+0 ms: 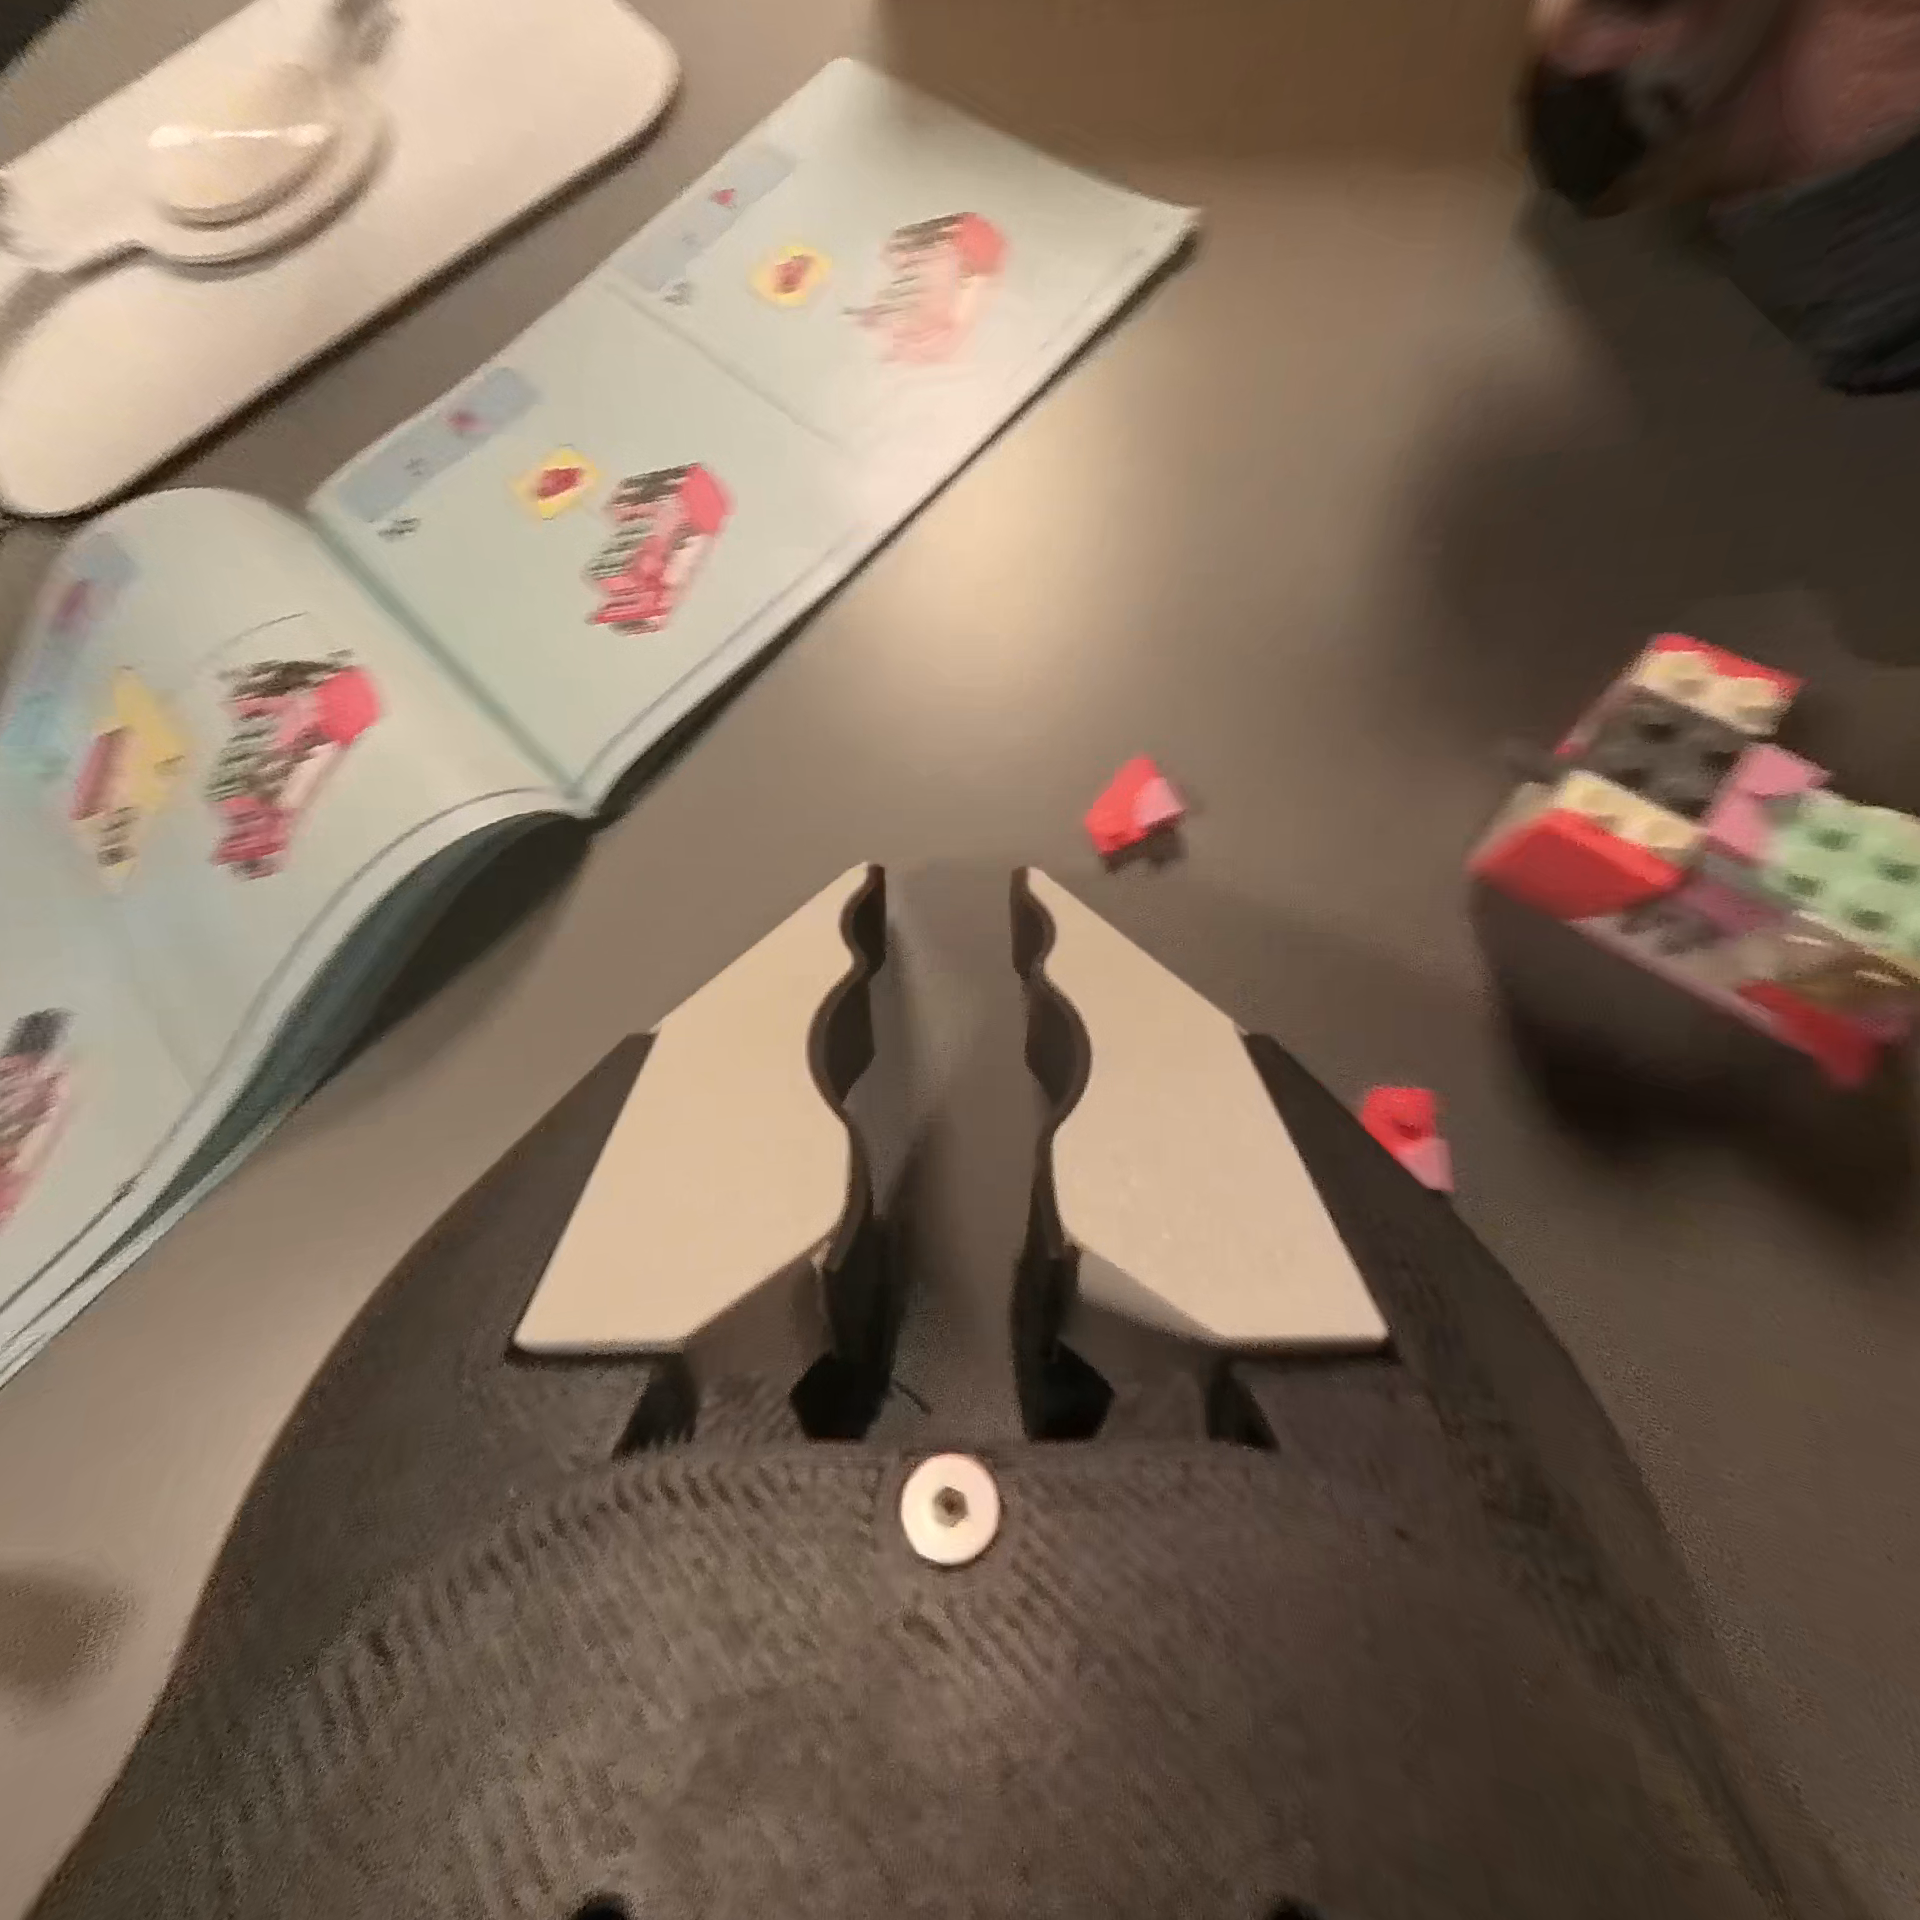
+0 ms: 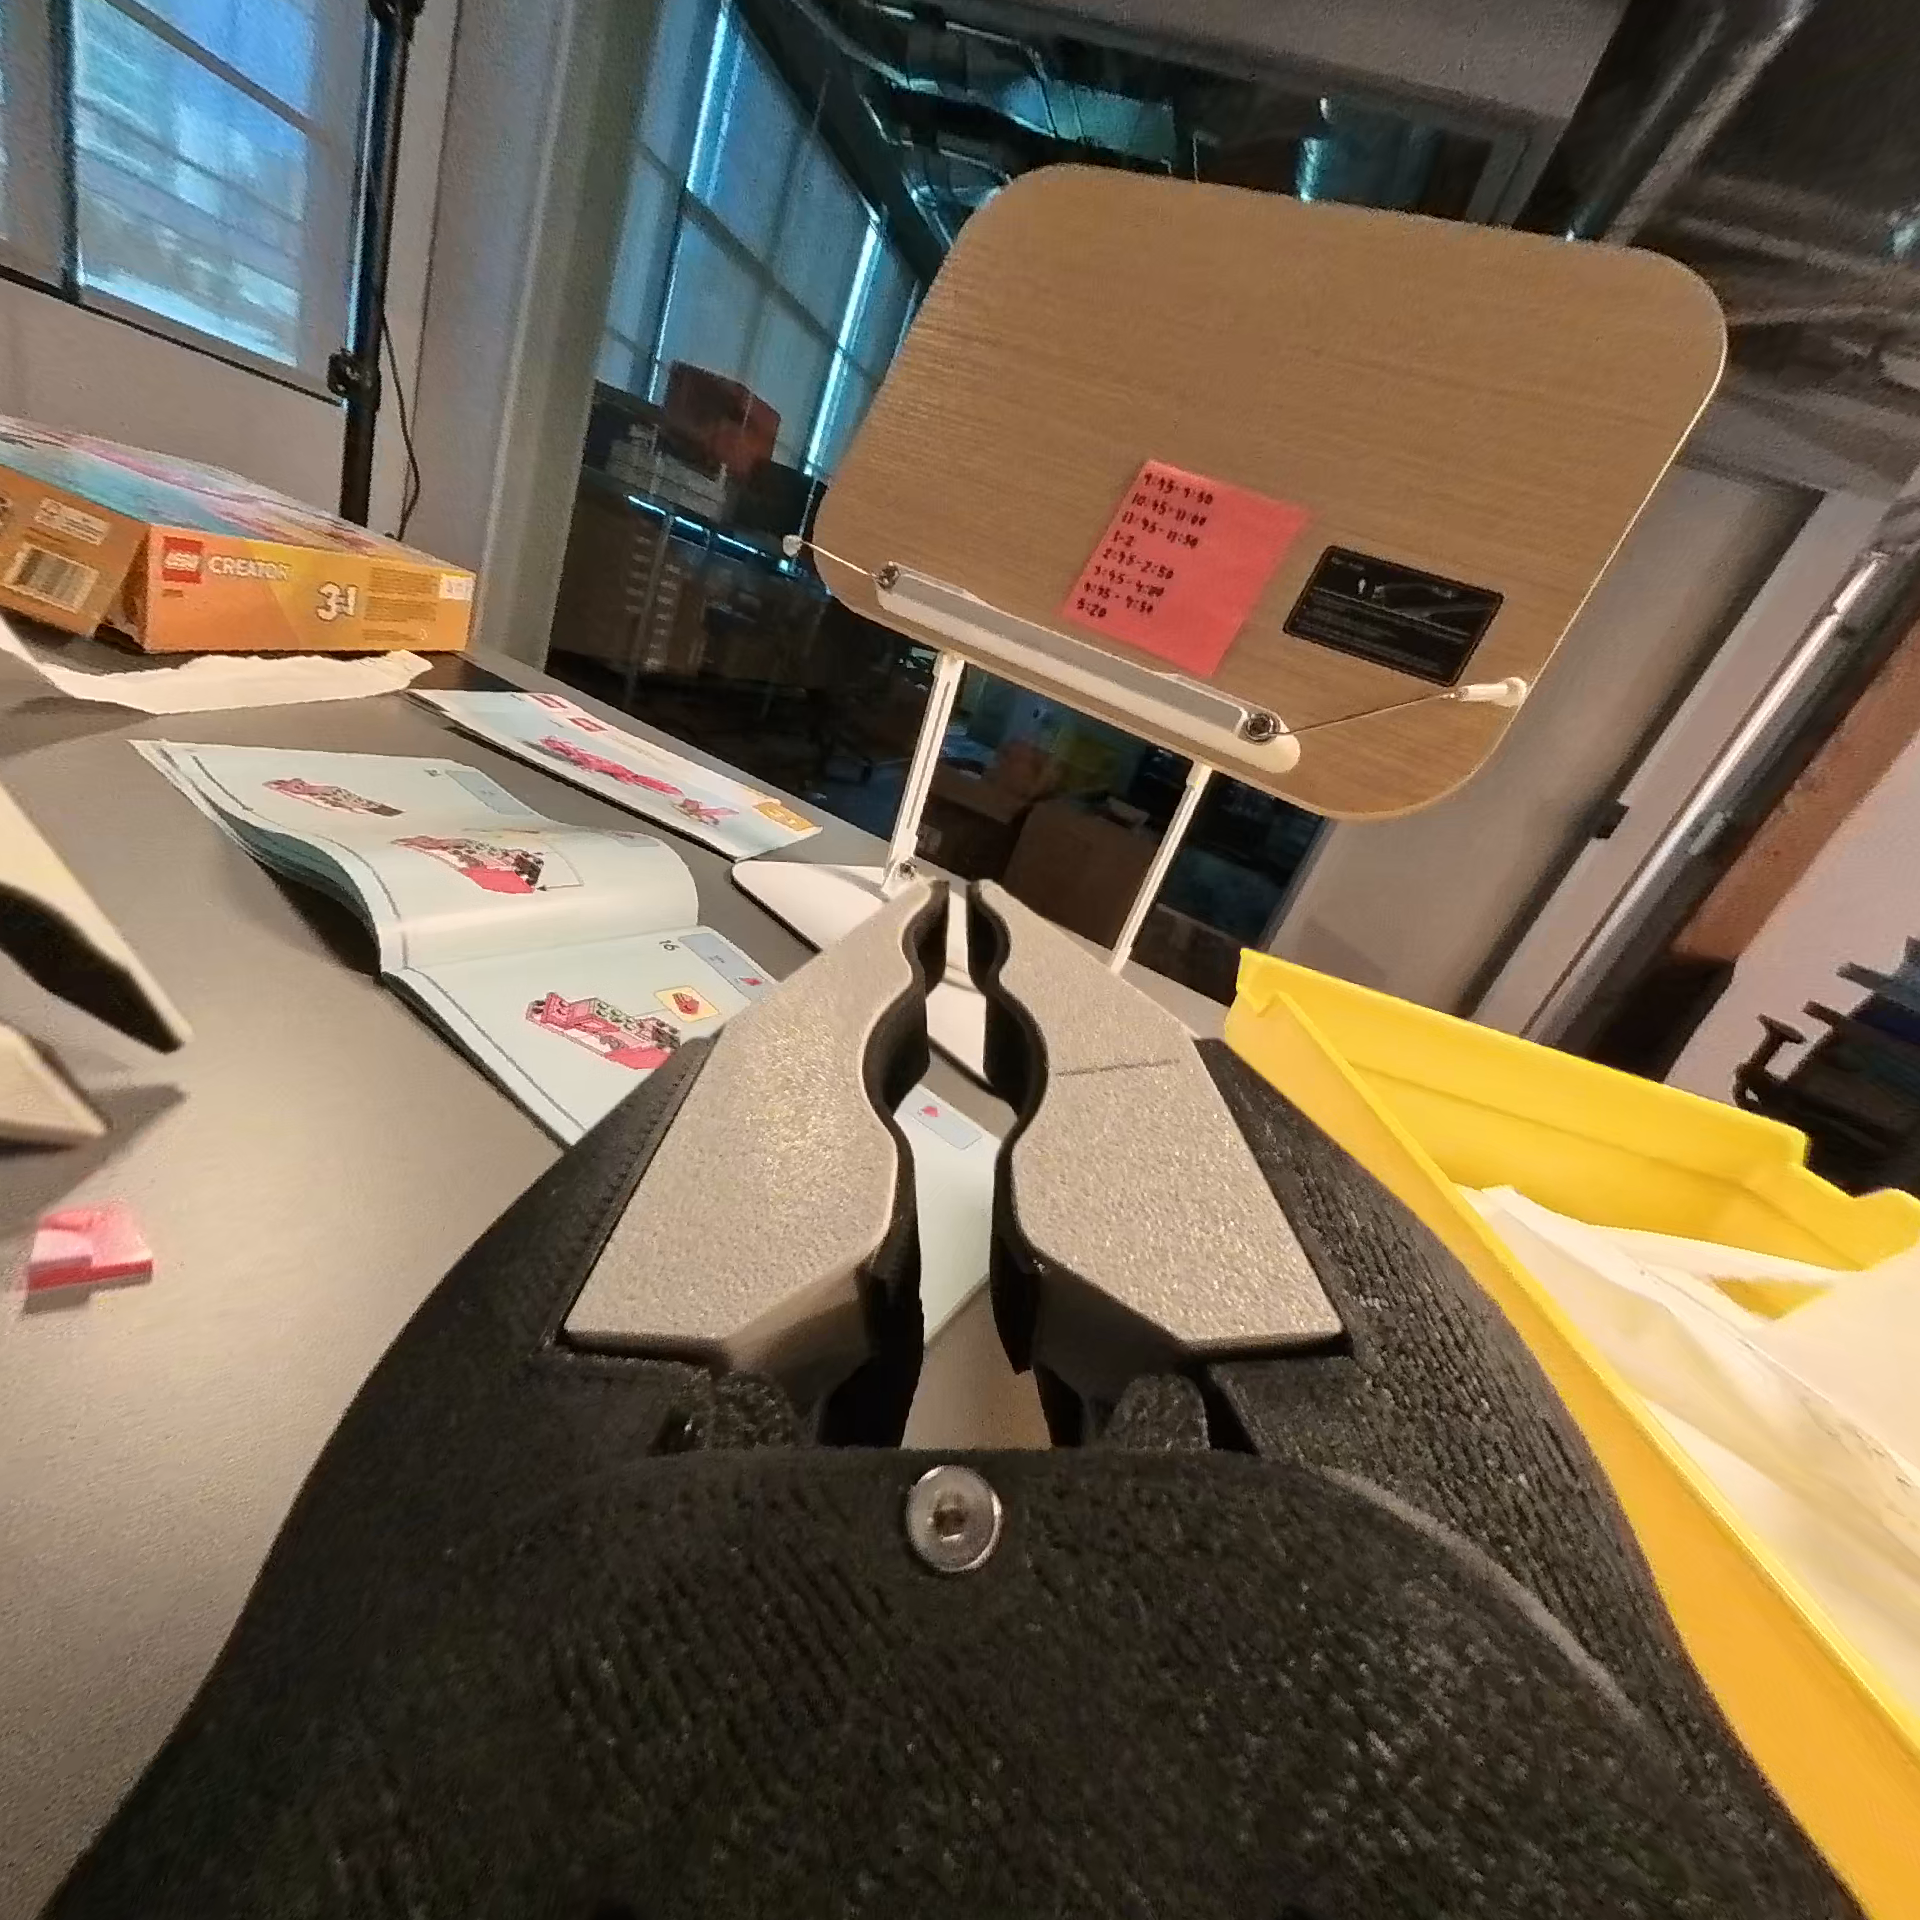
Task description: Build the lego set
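small red sloped toy brick point(image 1: 1135, 804) is lying on the grey desk point(image 1: 1195, 520) just beyond the left gripper point(image 1: 948, 883), fingers apart and bare; the right gripper point(image 2: 956, 894), fingers nearly together, is alone showing a yellow plastic bin point(image 2: 1507, 1122).

Tall windows point(image 2: 187, 177), grey table point(image 2: 270, 1091)

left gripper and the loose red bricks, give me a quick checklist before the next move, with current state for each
1. Left gripper empty, jaws apart: ok.
2. Small red brick clear of the fingertips, lying ahead to their right: ok.
3. Second red brick in plain view: not ok, partly behind the gripper body.
4. Brick model sharp enough to judge its pose: cannot tell, blurred.
5. Open instruction booklet clear of the fingers: ok.
6. Right gripper empty, jaws nearly together: ok.
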Available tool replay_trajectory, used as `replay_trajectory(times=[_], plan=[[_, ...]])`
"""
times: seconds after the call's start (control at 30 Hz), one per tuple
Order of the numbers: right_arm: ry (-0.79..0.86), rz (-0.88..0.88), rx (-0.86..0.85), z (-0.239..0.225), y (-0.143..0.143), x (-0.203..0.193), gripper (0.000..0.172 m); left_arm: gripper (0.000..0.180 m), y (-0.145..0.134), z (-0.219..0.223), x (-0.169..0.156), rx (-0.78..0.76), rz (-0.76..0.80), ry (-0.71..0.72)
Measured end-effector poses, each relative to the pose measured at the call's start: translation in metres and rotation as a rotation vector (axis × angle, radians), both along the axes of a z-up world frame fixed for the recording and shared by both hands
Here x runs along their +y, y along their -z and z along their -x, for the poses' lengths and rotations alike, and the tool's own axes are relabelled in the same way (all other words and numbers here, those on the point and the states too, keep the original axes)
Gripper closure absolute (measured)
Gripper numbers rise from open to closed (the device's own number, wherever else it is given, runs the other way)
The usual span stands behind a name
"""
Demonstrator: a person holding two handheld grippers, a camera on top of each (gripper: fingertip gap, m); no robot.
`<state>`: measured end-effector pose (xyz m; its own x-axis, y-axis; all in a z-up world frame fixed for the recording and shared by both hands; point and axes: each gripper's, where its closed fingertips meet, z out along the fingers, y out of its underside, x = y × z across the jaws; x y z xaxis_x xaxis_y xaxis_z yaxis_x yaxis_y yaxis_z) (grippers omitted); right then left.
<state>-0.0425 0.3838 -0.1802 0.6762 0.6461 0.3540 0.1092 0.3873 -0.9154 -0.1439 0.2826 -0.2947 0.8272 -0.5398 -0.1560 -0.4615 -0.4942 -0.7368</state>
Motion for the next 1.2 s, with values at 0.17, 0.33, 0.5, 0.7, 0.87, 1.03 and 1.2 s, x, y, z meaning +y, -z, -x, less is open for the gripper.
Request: replay_trajectory(times=[0.17,0.33,0.5,0.7,0.87,1.03,1.2], plan=[[-0.009,-0.010,-0.003,0.002,-0.001,-0.002,0.171,0.149,-0.011,-0.015,0.001,-0.187,0.013,-0.025],[-0.015,-0.007,-0.002,0.002,0.000,-0.002,0.171,0.098,-0.013,-0.027,0.004,-0.178,0.018,-0.060],[-0.024,-0.005,0.002,0.003,-0.001,-0.003,0.171,0.102,0.001,-0.028,0.005,-0.076,0.048,-0.054],[-0.039,-0.007,-0.004,0.005,0.000,-0.005,0.171,0.114,0.000,-0.019,0.002,-0.107,0.052,-0.064],[-0.044,-0.009,-0.011,0.006,0.001,-0.006,0.171,0.124,0.001,0.001,0.001,-0.056,0.040,-0.119],[-0.044,-0.010,-0.017,0.007,0.001,-0.006,0.171,0.129,-0.005,-0.005,0.001,-0.144,0.038,-0.102],[-0.046,-0.012,-0.022,0.007,0.001,-0.007,0.171,0.143,0.003,-0.023,-0.003,-0.139,0.075,-0.036]])
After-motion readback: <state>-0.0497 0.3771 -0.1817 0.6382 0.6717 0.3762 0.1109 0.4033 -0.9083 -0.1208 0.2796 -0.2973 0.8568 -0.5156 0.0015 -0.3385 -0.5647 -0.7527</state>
